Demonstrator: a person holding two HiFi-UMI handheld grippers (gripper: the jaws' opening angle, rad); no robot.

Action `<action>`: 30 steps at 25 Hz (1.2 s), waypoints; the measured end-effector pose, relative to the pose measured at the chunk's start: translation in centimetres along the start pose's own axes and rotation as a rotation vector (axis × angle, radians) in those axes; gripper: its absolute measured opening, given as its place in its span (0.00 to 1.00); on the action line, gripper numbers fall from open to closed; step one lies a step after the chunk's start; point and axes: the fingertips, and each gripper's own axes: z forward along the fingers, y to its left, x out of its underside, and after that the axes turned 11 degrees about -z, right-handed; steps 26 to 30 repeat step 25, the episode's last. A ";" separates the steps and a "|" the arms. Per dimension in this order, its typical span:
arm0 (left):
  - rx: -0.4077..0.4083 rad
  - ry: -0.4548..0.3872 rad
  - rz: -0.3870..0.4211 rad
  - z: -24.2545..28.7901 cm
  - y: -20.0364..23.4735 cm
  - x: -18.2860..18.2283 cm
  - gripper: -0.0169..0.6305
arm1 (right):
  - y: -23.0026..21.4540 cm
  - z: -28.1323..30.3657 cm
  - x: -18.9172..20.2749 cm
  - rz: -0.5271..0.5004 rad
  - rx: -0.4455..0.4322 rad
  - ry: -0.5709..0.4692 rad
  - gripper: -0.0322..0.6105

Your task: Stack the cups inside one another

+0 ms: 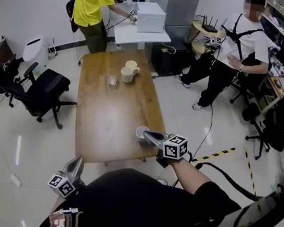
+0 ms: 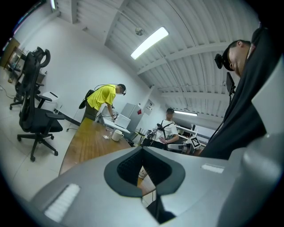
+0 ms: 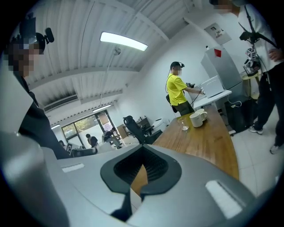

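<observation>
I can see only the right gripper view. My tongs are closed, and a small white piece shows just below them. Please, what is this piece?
Observer: The head view shows a small pale cup near the right edge of the brown wooden table, close to its near corner. The right tongs pinch its rim.
Operator: Is something inside this cup?
Observer: No, from above its inside looks empty.
Operator: And where are the left tongs?
Observer: The left tongs are closed on nothing and wait by the table's near left corner.
</observation>
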 end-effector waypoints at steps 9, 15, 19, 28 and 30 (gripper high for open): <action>-0.010 -0.009 -0.018 -0.1 0.7 -0.1 0.03 | -0.5 0.4 0.5 -0.015 0.032 0.020 0.07; -0.012 -0.015 -0.021 -0.1 0.7 -0.2 0.03 | -0.4 0.3 0.5 -0.020 0.031 0.022 0.07; -0.003 -0.011 -0.014 -0.1 1.0 0.0 0.03 | -0.7 0.3 0.5 -0.015 0.030 0.021 0.07; -0.008 -0.005 -0.014 0.3 0.6 -0.1 0.03 | -0.9 0.1 0.4 -0.018 0.026 0.017 0.07; -0.008 -0.005 -0.014 0.3 0.6 -0.1 0.03 | -0.9 0.1 0.4 -0.018 0.026 0.017 0.07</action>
